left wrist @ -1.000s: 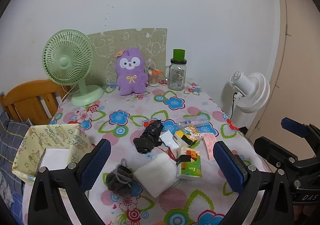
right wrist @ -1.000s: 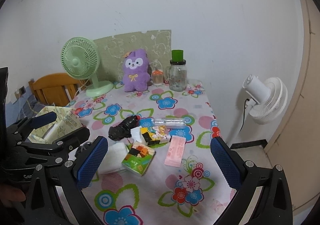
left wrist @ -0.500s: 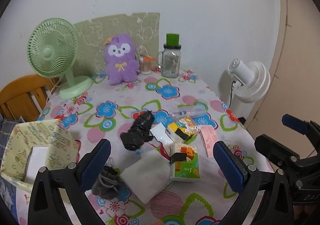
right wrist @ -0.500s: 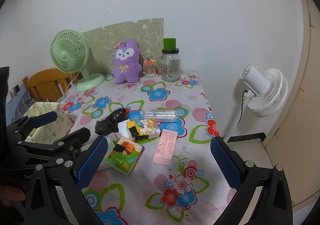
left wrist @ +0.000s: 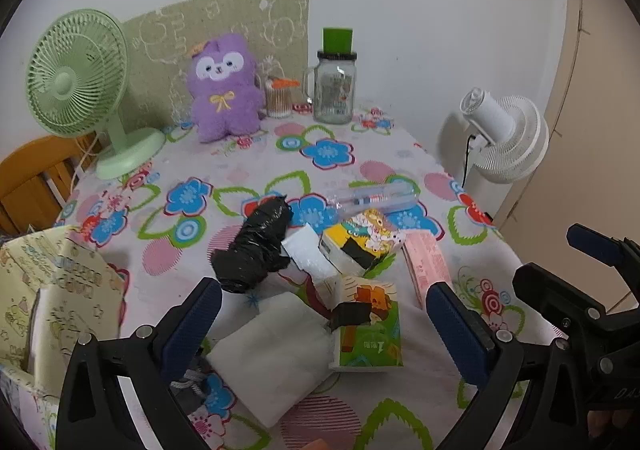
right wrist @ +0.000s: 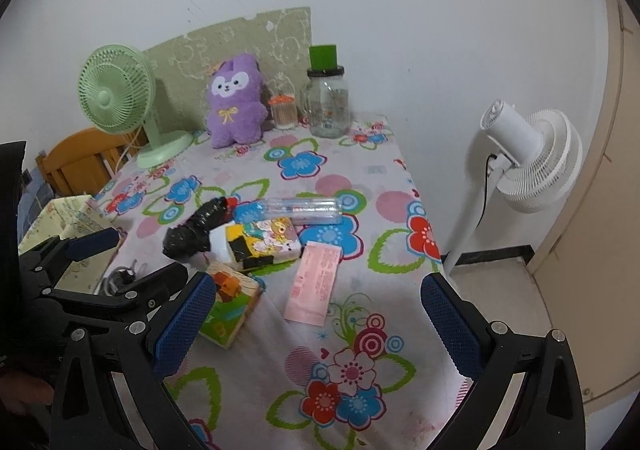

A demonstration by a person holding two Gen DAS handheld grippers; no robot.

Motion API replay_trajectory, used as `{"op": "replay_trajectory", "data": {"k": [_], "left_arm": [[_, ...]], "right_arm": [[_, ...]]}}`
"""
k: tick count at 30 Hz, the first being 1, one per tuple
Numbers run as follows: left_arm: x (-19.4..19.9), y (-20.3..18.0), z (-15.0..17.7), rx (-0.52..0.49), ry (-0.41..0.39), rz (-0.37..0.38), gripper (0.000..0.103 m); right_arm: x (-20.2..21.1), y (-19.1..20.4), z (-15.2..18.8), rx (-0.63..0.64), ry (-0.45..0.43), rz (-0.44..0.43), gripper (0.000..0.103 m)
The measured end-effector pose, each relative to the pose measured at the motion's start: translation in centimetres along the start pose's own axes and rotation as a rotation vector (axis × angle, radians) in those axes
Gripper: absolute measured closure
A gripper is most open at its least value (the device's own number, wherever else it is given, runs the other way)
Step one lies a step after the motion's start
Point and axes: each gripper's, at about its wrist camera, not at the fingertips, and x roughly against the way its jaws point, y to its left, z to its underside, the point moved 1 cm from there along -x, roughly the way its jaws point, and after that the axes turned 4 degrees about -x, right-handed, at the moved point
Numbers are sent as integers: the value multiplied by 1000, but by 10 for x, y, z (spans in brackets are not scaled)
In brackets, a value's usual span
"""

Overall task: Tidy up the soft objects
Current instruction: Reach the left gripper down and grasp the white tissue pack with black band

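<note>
A pile lies mid-table on the floral cloth: a crumpled black bag (left wrist: 252, 246), a folded white cloth (left wrist: 272, 354), a green tissue pack (left wrist: 370, 330), a yellow cartoon tissue pack (left wrist: 358, 242), a pink packet (left wrist: 426, 264) and a grey drawstring pouch (left wrist: 188, 382). My left gripper (left wrist: 324, 330) hovers open over the white cloth and green pack, holding nothing. My right gripper (right wrist: 316, 330) is open above the table's front right, nothing in it. From the right wrist view the pink packet (right wrist: 316, 286) and the green pack (right wrist: 228, 306) lie just ahead. A purple plush (left wrist: 224, 90) sits at the back.
A yellow patterned fabric box (left wrist: 48, 290) stands at the left edge. At the back are a green desk fan (left wrist: 80, 86), a glass jar with green lid (left wrist: 334, 86) and a small swab jar (left wrist: 279, 98). A clear tube (left wrist: 376, 196) lies past the pile. A white floor fan (right wrist: 532, 158) stands right of the table.
Both grippers have moved forward and lower toward the pile, which looks larger and nearer. The grey pouch has slid under the left finger. Nothing on the table has moved.
</note>
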Motion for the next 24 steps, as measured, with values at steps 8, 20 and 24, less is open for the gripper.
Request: {"op": "replay_trajectory", "data": {"k": [8, 20, 24], "left_arm": [[-26, -3, 3, -5, 53, 12, 0], [-54, -2, 10, 8, 122, 25, 0], [-62, -1, 12, 12, 139, 33, 0]], "right_arm": [[-24, -12, 6, -21, 48, 8, 0], [-53, -20, 11, -27, 104, 5, 0], [-59, -22, 13, -29, 115, 5, 0]]}}
